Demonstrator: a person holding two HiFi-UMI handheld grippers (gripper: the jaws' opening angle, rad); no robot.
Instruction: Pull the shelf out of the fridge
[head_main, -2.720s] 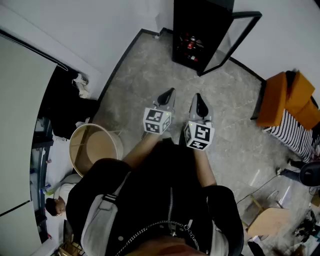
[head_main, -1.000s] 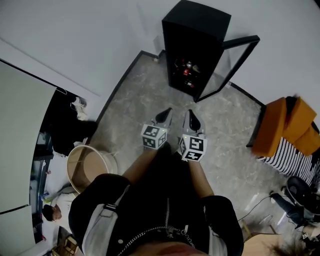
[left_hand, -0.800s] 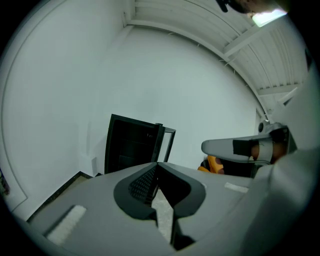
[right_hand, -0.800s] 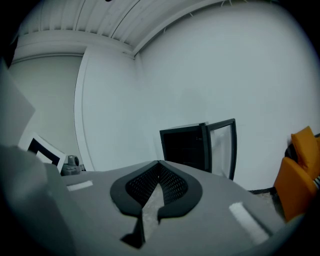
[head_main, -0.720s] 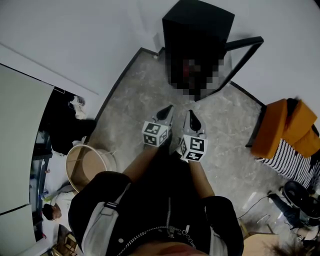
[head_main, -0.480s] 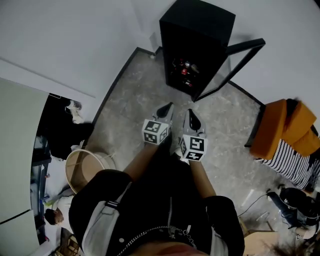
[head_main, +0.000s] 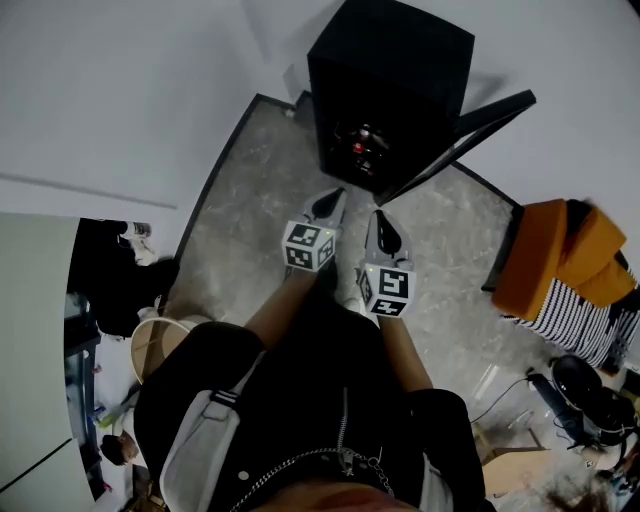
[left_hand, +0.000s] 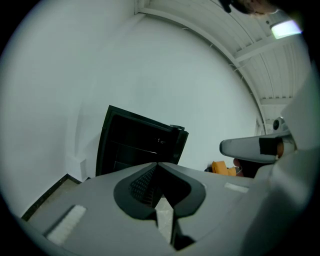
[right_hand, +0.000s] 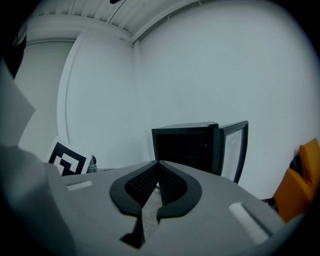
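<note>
A small black fridge (head_main: 390, 70) stands on the floor against the white wall, with its glass door (head_main: 465, 125) swung open to the right. Red-lit items (head_main: 360, 140) show inside; the shelf itself is lost in the dark interior. Both grippers hang side by side in front of the opening, a short way from it. My left gripper (head_main: 328, 203) is shut and empty, and so is my right gripper (head_main: 386, 232). The left gripper view shows the fridge (left_hand: 135, 145) beyond the left gripper's (left_hand: 157, 165) closed tips. In the right gripper view, fridge (right_hand: 185, 147) and door (right_hand: 235, 150) lie past the right gripper (right_hand: 159, 162).
An orange seat (head_main: 555, 250) with a striped cloth (head_main: 590, 320) stands to the right of the fridge door. A round tan tub (head_main: 160, 340) sits at the left by dark clutter. Cables and gear (head_main: 580, 395) lie at the lower right. Grey stone floor runs between me and the fridge.
The fridge has come nearer and higher in the head view as the person stepped toward it. Both grippers moved forward with it and stayed shut.
</note>
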